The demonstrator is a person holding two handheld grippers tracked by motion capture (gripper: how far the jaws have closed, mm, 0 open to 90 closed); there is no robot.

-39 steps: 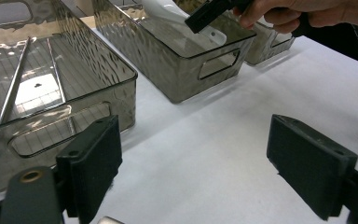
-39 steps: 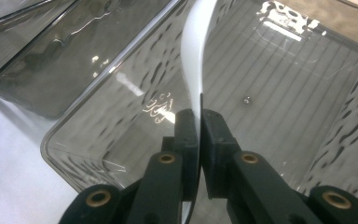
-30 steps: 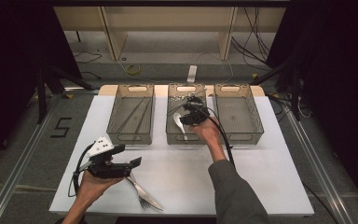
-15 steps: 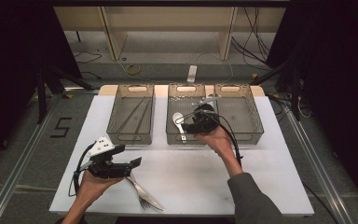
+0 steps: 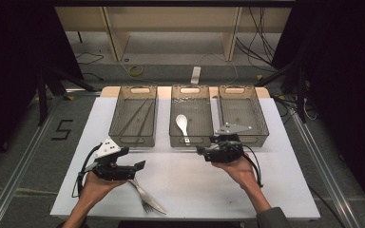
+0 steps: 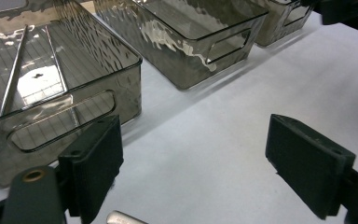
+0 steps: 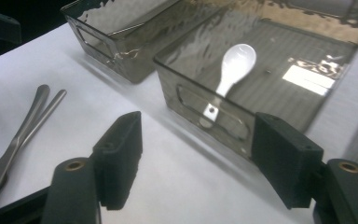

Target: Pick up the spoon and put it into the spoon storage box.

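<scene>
A white spoon point(image 5: 182, 124) point(image 7: 233, 66) lies in the middle smoked-plastic bin point(image 5: 190, 140), bowl toward the far end. My right gripper point(image 5: 200, 151) point(image 7: 199, 161) hovers over the table just in front of that bin. Its jaws point left and have just been opening, and now stand open with nothing between them. Two metal forks point(image 5: 145, 196) point(image 7: 22, 127) lie on the white table near the front. My left gripper point(image 5: 140, 166) point(image 6: 200, 156) hangs just above their handles, open and empty. A metal handle tip point(image 6: 122, 217) peeks in below its jaws.
The left bin point(image 5: 134, 138) point(image 6: 65, 128) holds thin metal chopsticks point(image 5: 136, 116) point(image 6: 13, 77). The right bin point(image 5: 243, 114) looks empty. The three bins stand in a row across the far half of the white table point(image 5: 185, 183). Shelving and cables lie beyond.
My right gripper drew back from over the middle bin toward the near side, its jaws opened, and the white spoon now lies in the bin. The left gripper stayed put.
</scene>
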